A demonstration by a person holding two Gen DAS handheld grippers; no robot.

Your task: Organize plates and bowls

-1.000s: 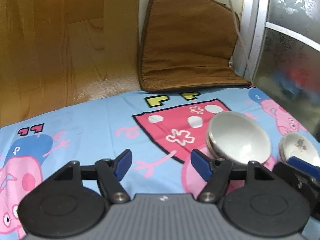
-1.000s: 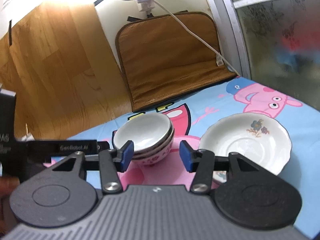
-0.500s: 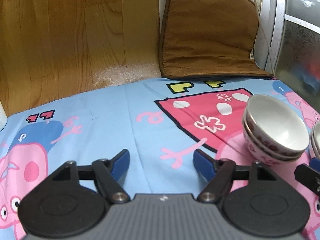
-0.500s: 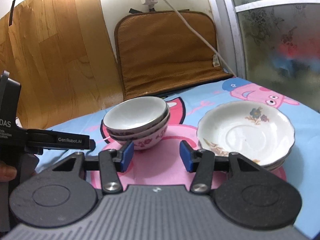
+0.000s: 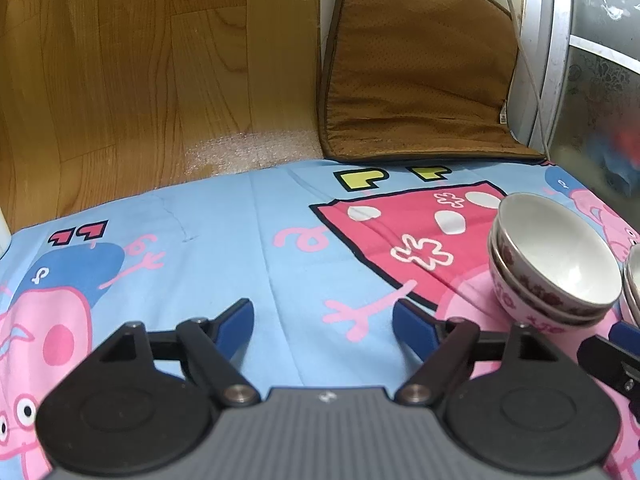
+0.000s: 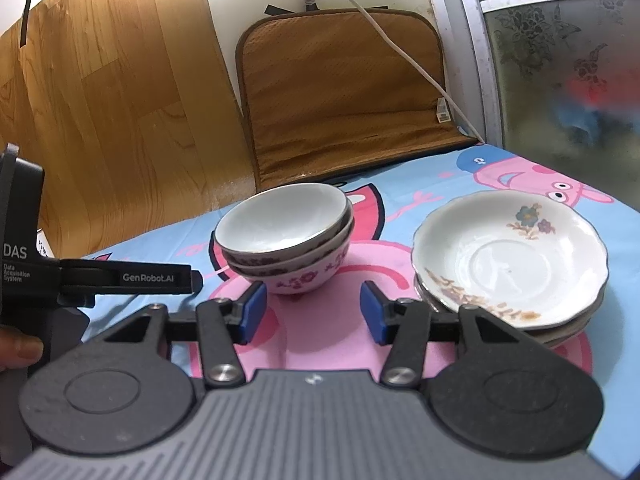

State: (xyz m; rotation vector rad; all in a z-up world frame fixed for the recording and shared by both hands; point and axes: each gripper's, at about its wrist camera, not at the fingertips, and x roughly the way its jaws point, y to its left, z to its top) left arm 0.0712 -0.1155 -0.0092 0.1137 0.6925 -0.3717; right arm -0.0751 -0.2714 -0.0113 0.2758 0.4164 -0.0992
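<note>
Stacked white ceramic bowls (image 6: 286,246) with a dark floral band outside (two nested, as far as the rims show) stand on the blue cartoon-print cloth (image 5: 224,248) just ahead of the right gripper (image 6: 313,312), slightly toward its left finger and clear of both blue pads (image 6: 254,312). That gripper's fingers stand moderately apart, with nothing between them. Beyond its right finger, near the bowls but not touching them, sits a stack of white scalloped plates (image 6: 510,264) with small flower prints.

From the left wrist, the same bowls (image 5: 554,264) lie off beyond the right finger of the left gripper (image 5: 323,322), apart from it. Its jaws have just been opening and now stand wide, with only cloth between the pads.

A brown quilted cushion (image 6: 344,96) leans against the wall behind the cloth, with a white cable (image 6: 404,52) crossing it. A fingertip (image 6: 20,350) of the person shows beside the left gripper's black body.
</note>
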